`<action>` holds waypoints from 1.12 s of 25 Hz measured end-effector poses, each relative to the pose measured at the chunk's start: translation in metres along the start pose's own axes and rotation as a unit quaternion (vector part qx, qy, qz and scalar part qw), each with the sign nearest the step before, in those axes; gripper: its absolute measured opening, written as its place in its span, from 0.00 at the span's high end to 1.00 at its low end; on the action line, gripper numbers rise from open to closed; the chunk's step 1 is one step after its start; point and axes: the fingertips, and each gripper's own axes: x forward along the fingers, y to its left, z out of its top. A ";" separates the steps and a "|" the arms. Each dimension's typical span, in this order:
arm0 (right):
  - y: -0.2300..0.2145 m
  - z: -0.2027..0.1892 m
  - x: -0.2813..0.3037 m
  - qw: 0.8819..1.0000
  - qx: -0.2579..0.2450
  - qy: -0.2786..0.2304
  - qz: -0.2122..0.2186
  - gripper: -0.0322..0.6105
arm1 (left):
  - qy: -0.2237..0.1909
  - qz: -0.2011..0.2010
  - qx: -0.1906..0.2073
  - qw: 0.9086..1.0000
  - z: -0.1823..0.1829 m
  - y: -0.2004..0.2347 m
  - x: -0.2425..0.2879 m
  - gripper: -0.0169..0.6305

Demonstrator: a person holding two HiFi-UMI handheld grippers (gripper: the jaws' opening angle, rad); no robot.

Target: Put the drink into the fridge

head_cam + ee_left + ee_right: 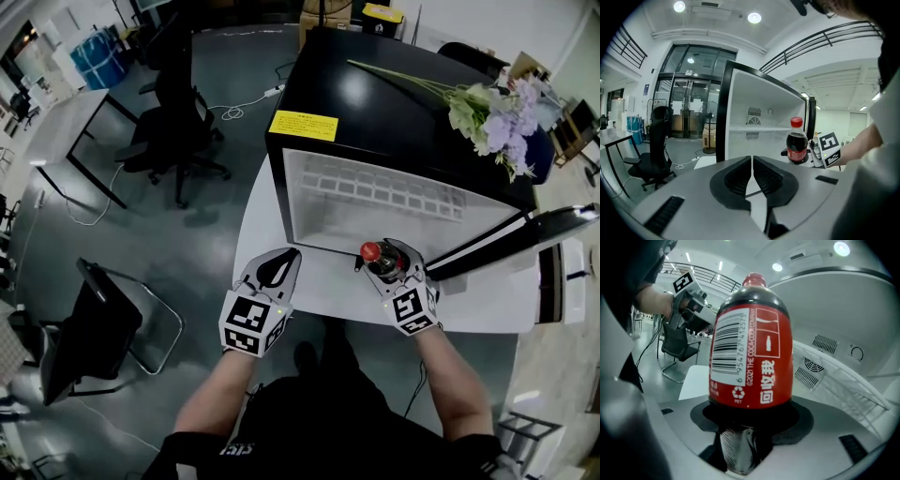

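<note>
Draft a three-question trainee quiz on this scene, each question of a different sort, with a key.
1. Multiple choice: what is the right gripper shut on? A a red-capped cola bottle; B a juice carton; C nothing.
2. True or false: the left gripper is shut on the bottle too.
3. Fill in: the bunch of flowers lies on top of the open ____.
Key: 1 A. 2 false; its jaws are together with nothing between them. 3 fridge.
</note>
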 end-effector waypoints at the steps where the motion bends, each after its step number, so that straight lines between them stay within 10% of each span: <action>1: -0.002 -0.006 0.006 1.000 -0.009 0.009 0.001 0.51 | 0.003 0.002 0.000 1.000 -0.002 0.003 0.003 0.93; 28: -0.016 -0.104 0.108 0.950 -0.169 0.220 0.140 0.51 | 0.016 0.039 -0.036 0.998 -0.018 0.053 0.020 0.93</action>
